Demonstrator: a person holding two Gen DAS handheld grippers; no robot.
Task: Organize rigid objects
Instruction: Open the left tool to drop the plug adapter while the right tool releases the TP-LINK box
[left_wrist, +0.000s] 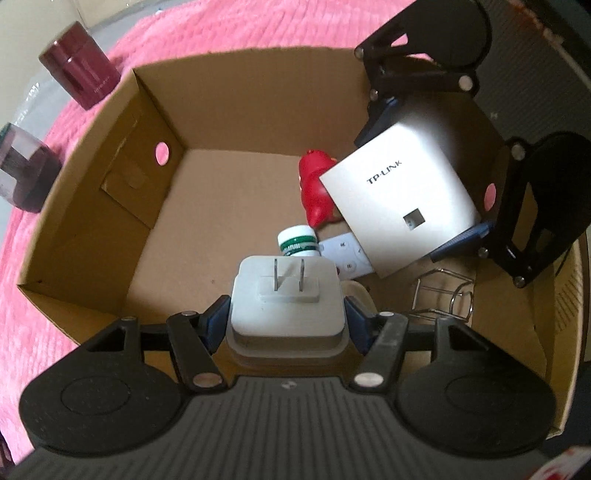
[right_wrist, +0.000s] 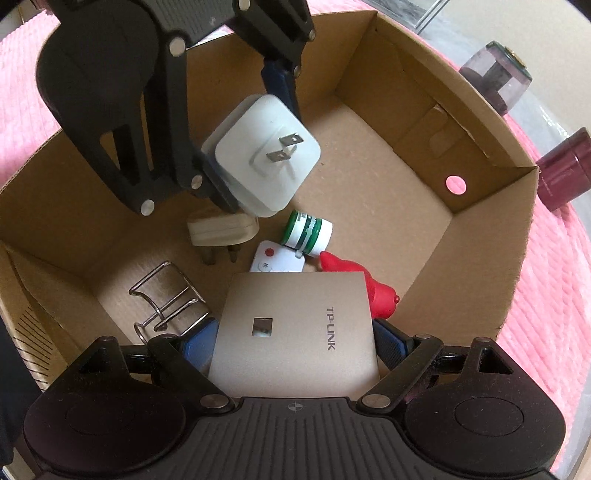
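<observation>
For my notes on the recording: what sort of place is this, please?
Probably a home room, perhaps a bedroom. A cardboard box sits on a pink ribbed cover like a bedspread. The box holds household odds: a white plug adapter, a TP-LINK panel, a small remote.

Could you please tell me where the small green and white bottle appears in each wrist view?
Left wrist: green and white bottle sits centre, just above the held white plug adapter.
Right wrist: it lies centre, right of that adapter.
Shared landmark: the red toy beside it.
</observation>
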